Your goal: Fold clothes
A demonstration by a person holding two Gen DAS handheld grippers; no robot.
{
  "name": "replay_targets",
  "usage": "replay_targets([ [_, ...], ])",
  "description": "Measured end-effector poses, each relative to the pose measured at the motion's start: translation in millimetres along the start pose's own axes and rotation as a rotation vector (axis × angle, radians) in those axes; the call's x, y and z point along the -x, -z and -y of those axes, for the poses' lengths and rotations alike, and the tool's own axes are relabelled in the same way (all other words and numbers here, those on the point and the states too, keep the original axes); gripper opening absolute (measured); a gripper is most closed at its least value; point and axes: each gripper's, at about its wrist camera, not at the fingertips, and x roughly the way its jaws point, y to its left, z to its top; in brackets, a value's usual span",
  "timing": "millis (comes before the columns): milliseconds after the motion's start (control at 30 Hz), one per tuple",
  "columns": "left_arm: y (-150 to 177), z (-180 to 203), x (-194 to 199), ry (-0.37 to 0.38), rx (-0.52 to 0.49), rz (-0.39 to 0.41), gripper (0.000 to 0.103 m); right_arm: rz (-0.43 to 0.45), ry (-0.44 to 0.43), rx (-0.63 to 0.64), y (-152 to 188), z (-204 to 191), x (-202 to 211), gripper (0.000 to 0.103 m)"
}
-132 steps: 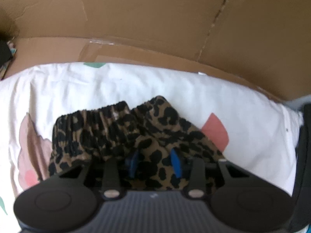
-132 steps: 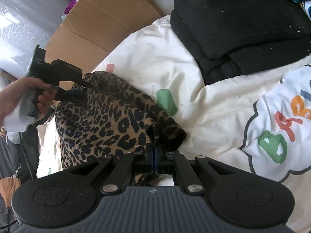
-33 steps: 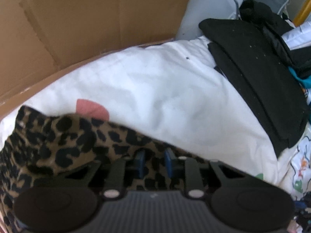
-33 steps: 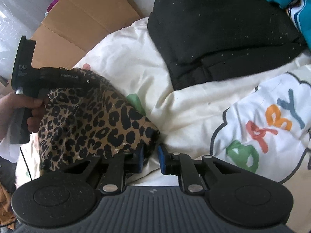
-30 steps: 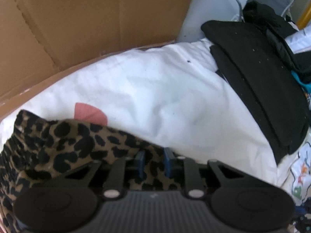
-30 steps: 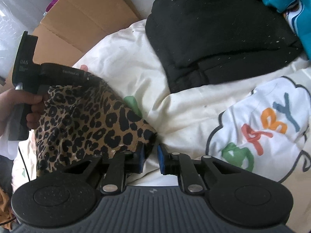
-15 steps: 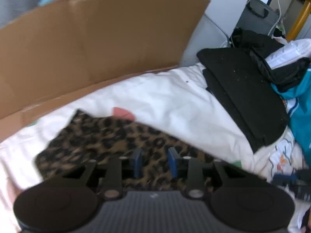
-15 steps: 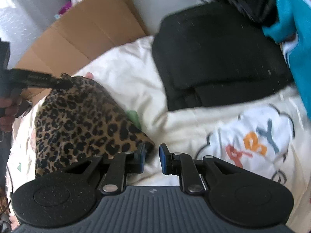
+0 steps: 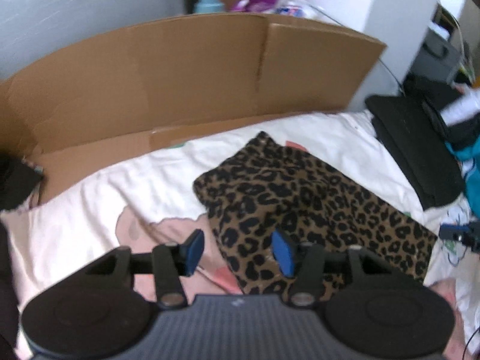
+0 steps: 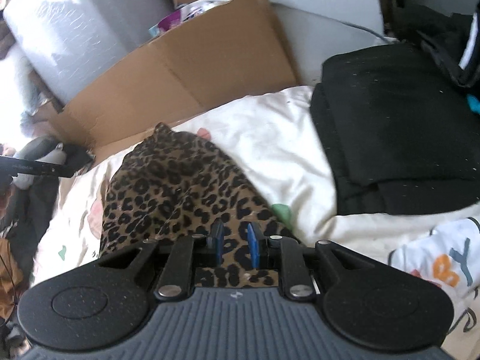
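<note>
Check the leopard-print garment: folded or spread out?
Folded: the leopard-print garment lies as a compact layered rectangle on the white bedding.

Both cameras ride just behind their own fingers and look steeply down onto a bed under a white printed quilt point(image 9: 99, 186).

The left wrist view sits high above the folded leopard-print garment point(image 9: 315, 198), facing the upright brown cardboard sheet point(image 9: 192, 78) beyond it, its blue-padded fingers point(image 9: 192, 250) filling the lower frame.

The right wrist view hangs nearer, over the leopard-print garment point(image 10: 180, 186), angled toward the same cardboard sheet point(image 10: 192, 69).

Both views share the garment, the cardboard and the folded black clothing point(image 10: 396, 126) beside it; the blurred dark bar at the right view's left edge is probably the left gripper point(image 10: 36, 167).
</note>
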Motion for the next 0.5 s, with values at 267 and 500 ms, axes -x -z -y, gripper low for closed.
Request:
replay_targets([
  [267, 30.9, -26.7, -22.1, 0.019, 0.195, 0.075, 0.052, -0.034, 0.04, 0.017, 7.8, 2.7, -7.9, 0.023],
  [500, 47.8, -37.0, -46.8, 0.048, 0.276, 0.062, 0.021, -0.112, 0.058, 0.034, 25.5, 4.8, -24.6, 0.023],
])
